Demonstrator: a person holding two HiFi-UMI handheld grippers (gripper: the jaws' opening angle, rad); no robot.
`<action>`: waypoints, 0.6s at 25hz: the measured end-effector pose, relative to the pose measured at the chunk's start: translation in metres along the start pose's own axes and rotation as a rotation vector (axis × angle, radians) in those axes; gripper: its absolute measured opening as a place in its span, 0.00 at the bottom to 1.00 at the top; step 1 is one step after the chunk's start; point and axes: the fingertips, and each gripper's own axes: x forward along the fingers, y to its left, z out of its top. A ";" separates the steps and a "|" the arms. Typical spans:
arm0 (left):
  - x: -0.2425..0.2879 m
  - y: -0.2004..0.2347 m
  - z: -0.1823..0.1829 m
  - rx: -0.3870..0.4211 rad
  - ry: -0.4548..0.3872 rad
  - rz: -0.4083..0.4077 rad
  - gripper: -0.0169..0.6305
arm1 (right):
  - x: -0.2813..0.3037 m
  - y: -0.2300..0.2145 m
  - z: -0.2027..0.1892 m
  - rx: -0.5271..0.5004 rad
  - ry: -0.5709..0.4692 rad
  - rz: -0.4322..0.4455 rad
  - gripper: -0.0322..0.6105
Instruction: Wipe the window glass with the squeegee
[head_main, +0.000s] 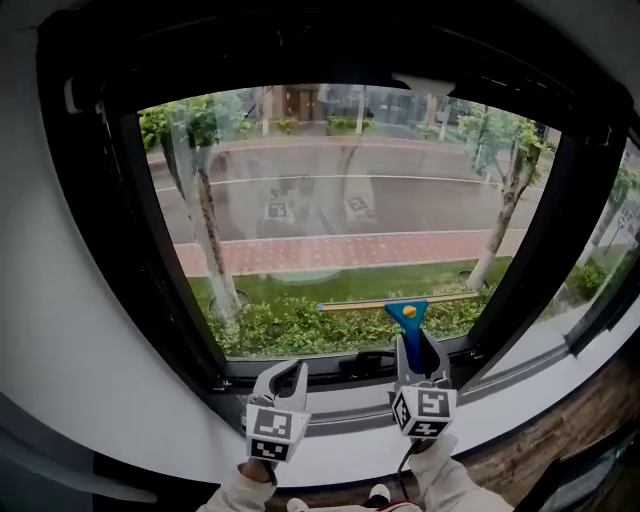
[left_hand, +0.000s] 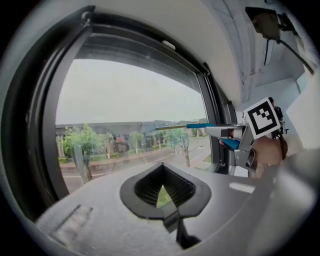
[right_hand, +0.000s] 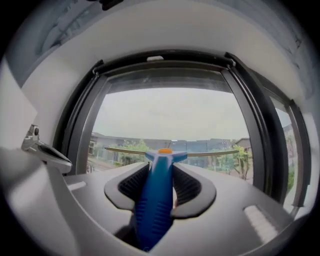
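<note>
The squeegee (head_main: 406, 314) has a blue handle, an orange dot and a thin blade lying level across the lower part of the window glass (head_main: 340, 200). My right gripper (head_main: 418, 352) is shut on the blue handle (right_hand: 156, 200) from below, and the blade (right_hand: 200, 153) spans the view beyond the jaws. My left gripper (head_main: 283, 378) hovers left of it near the sill, shut with nothing in it; its fingertips (left_hand: 162, 170) meet. In the left gripper view the squeegee (left_hand: 196, 126) and right gripper (left_hand: 235, 136) show at the right.
A thick black window frame (head_main: 150, 270) surrounds the pane, with a grey sill (head_main: 350, 410) just ahead of both grippers. White wall (head_main: 60, 330) curves off at the left. A second pane (head_main: 610, 250) and wooden floor (head_main: 590, 420) lie at the right.
</note>
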 end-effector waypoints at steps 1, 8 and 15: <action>-0.011 0.022 0.027 0.017 -0.045 0.028 0.02 | 0.008 0.021 0.030 0.002 -0.043 0.019 0.28; -0.070 0.106 0.225 0.072 -0.371 0.092 0.02 | 0.042 0.131 0.236 -0.027 -0.354 0.087 0.28; -0.096 0.124 0.320 0.137 -0.472 0.133 0.02 | 0.076 0.154 0.344 -0.033 -0.458 0.054 0.28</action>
